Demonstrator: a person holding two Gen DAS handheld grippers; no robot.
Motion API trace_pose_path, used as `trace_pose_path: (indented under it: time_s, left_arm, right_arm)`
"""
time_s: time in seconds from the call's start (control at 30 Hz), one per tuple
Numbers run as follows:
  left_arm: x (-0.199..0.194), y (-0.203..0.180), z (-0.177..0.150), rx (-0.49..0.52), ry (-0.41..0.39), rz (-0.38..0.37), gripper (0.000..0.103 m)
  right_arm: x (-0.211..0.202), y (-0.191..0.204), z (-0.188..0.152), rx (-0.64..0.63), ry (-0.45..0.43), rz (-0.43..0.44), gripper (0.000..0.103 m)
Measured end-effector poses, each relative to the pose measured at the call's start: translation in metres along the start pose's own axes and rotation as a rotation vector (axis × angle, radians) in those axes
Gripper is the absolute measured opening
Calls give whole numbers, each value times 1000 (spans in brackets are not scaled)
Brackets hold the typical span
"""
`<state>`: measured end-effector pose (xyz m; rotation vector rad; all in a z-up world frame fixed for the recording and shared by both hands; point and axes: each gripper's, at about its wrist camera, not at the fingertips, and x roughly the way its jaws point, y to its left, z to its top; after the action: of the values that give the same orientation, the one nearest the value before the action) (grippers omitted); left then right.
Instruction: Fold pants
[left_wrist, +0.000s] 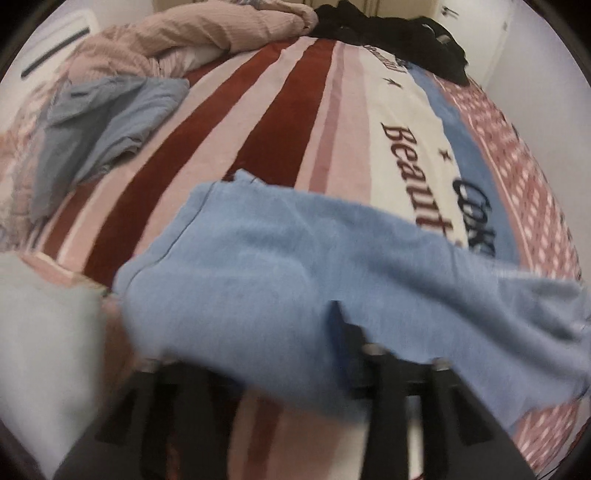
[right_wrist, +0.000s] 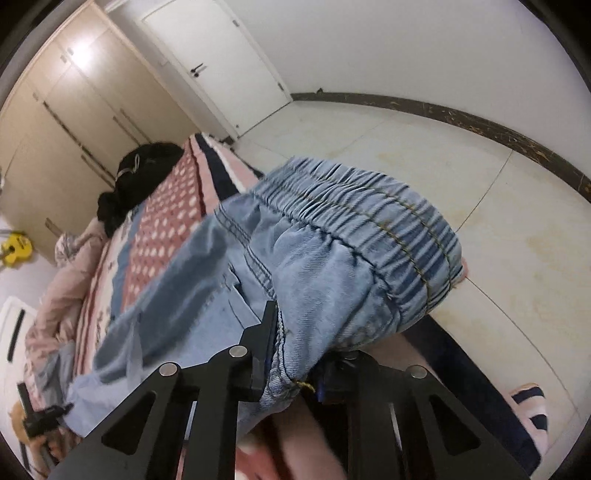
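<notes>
- The pants (left_wrist: 295, 280) are light blue denim, held up over the bed (left_wrist: 280, 110) between the two grippers; in the left wrist view the cloth spreads across the lower half of the frame, blurred, with one edge trailing to the right.
- The left gripper (left_wrist: 291, 350) sits under that cloth. One dark finger (left_wrist: 338, 332) pokes up through the lower hem edge, and the cloth drapes over the other finger; the grip looks closed on the pants, narrow rather than wide.
- The right gripper (right_wrist: 295, 332) pinches the pants (right_wrist: 332, 266) near a side seam, just below the gathered elastic waistband (right_wrist: 369, 210). Its left finger (right_wrist: 264, 343) presses flat against the denim; the opposite finger is mostly hidden behind the bunched cloth.
- From the right wrist view the waistband bulges upward and away from the gripper, and the legs hang down to the left towards the bed.
- The bed carries a striped blanket (left_wrist: 258, 129) in dark red, pink and cream, with printed lettering and a blue band along one side.
- A grey-blue garment (left_wrist: 103, 122) lies crumpled on the blanket at the far left, well apart from the pants.
- A pink quilt (left_wrist: 192, 40) is heaped at the far end, and a black garment (left_wrist: 391, 37) lies beside it.
- The right wrist view also shows a white door (right_wrist: 221, 62), beige wardrobe doors (right_wrist: 74, 110), a pale tiled floor (right_wrist: 480, 206) and a small yellow guitar (right_wrist: 16, 247) near the wall.
</notes>
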<state>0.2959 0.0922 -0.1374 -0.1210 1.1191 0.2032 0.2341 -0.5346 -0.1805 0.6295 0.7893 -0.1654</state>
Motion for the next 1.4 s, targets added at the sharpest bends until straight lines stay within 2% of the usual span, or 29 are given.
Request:
trace_pose_path:
  time_s: [0.13,0.2,0.27,0.33,0.57,0.67,0.77,0.8,0.83,0.9,0.97,1.07,1.1,1.13,1.27,1.33,1.4]
  left_arm:
    - [-35,2,-17,65,-72,25,63]
    - [-57,3,-22,78,-122,-12,70]
    - [-72,1,-25,87,-156,-58,73]
    - [-82,-8,-25,105,-185,-92,73]
    - [-78,-49,-31,222,-224,-85,73]
    - [-71,-56,-33,220,-213,-144,73]
    - [-69,-67,-39,244,-209,-216,76]
    - [-68,-72,-41,256,-211,-239,79]
    - [-69,-77,-42,266,-216,-256,79]
    - [-71,-88,-46,290,-224,-296,79]
    - [-73,-97,-49,301,-231,-335,79]
    - [-78,-107,-51,301,-239,-383,79]
    - [-79,-111,-52,300,-243,-400,79]
    - [-81,-113,-53,299,-245,-410,79]
    - [-89,-117,-56,298,-259,-437,79]
    - [-93,-117,-57,300,-268,-434,79]
    - [-96,-114,-59,304,-279,-429,79]
  right_arm:
    - [-14,7,-15,-76,2,-10,16]
    - [-26,11,-23,-137,12,-23,18]
    - [-38,18,-32,-187,33,-25,19]
    - [-48,17,-35,-181,29,-1,21]
    - [-24,0,-1,-153,25,45,22]
    - [-16,-9,2,-132,48,79,24]
    - [-16,-19,-3,-98,126,107,29]
    - [-18,-23,-7,-84,147,118,34]
    - [-23,-29,-12,-70,156,109,52]
    - [-40,-36,-21,-64,135,88,80]
    - [-63,-36,-30,-105,103,84,83]
    - [-96,-17,-42,-236,36,59,88]
    - [-105,-4,-45,-295,13,66,96]
    - [-115,12,-49,-368,-17,83,99]
    - [-134,74,-62,-610,-153,108,102]
    - [-131,108,-60,-695,-161,170,103]
    - [-119,138,-57,-755,-120,232,103]
